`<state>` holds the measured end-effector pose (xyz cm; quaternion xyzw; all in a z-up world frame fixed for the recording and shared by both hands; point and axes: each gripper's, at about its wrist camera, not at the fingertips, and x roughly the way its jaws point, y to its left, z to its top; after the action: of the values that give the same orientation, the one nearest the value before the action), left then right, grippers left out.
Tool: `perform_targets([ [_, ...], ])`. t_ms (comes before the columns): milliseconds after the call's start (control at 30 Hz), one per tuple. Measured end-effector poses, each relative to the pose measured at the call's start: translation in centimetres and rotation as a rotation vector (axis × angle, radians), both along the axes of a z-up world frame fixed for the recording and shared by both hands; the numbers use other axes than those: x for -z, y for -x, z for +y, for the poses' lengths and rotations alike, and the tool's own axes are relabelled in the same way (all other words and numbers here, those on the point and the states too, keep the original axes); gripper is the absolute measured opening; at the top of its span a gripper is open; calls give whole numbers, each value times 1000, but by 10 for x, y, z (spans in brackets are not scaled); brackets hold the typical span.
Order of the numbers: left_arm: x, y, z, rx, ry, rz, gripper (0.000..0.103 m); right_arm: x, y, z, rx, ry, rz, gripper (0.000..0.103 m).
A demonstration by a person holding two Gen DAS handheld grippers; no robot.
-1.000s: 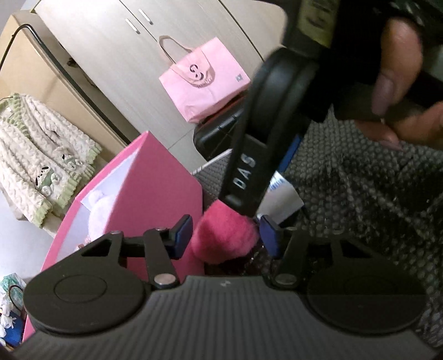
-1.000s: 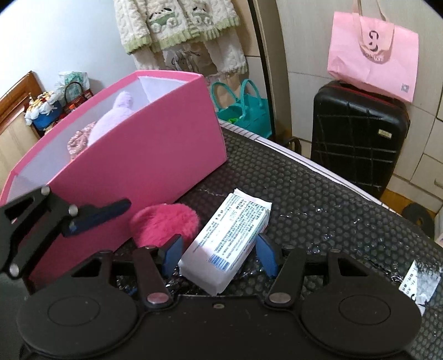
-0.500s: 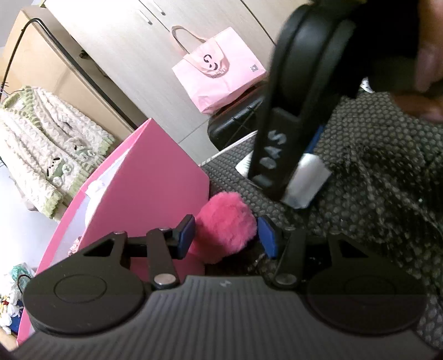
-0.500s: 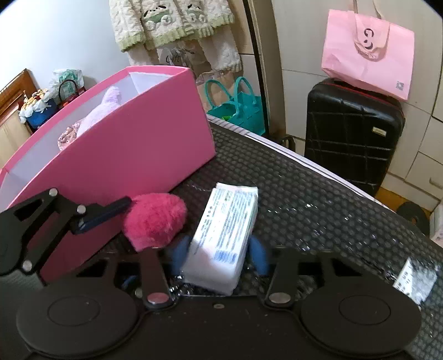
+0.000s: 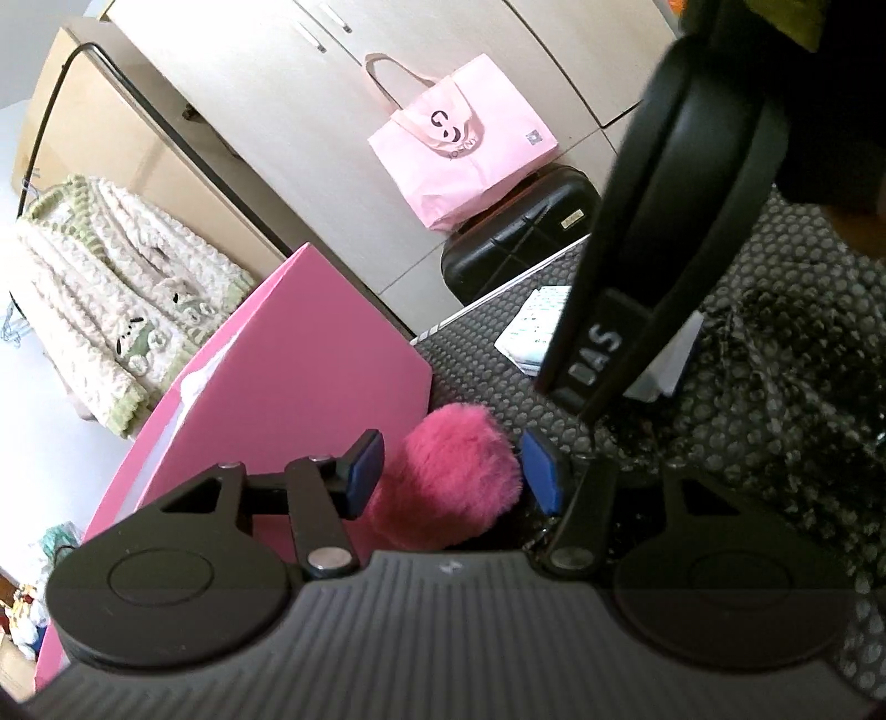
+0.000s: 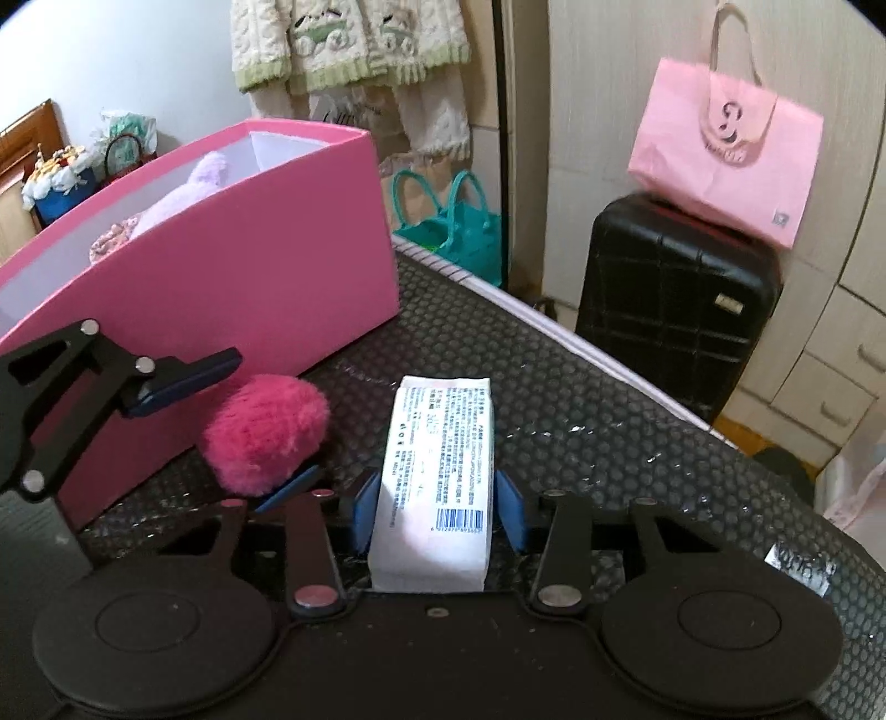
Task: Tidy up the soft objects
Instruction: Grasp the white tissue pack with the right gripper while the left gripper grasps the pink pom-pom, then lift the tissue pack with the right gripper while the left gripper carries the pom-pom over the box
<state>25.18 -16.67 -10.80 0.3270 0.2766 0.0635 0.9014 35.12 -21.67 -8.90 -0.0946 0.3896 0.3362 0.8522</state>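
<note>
A fluffy magenta pompom (image 5: 448, 473) lies on the black honeycomb mat (image 5: 775, 387) beside the pink box (image 5: 299, 354). My left gripper (image 5: 451, 471) is around it, its blue pads close on both sides, jaws still apart. The pompom (image 6: 266, 432) and the left gripper (image 6: 221, 421) also show in the right wrist view. My right gripper (image 6: 437, 507) is shut on a white tissue pack (image 6: 437, 471), whose sides the pads press. The pack (image 5: 540, 327) is partly hidden behind the right gripper's body in the left wrist view. The pink box (image 6: 221, 277) holds a lilac plush (image 6: 188, 188).
A black suitcase (image 6: 675, 310) with a pink paper bag (image 6: 725, 149) on it stands beyond the table's far edge. A teal bag (image 6: 448, 232) and hanging knitwear (image 6: 354, 44) are behind the box. A small white wrapper (image 6: 797, 565) lies on the mat at right.
My right gripper closed on the tissue pack and turned it lengthwise. My left gripper stayed around the pompom, and the view tilted slightly.
</note>
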Motion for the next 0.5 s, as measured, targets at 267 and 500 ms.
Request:
perform_targets([
  [267, -10, 11, 8, 10, 107, -3, 30, -4, 11, -24, 21, 22, 14, 45],
  [500, -25, 16, 15, 51, 259, 5, 30, -6, 23, -48, 65, -34, 44, 45],
])
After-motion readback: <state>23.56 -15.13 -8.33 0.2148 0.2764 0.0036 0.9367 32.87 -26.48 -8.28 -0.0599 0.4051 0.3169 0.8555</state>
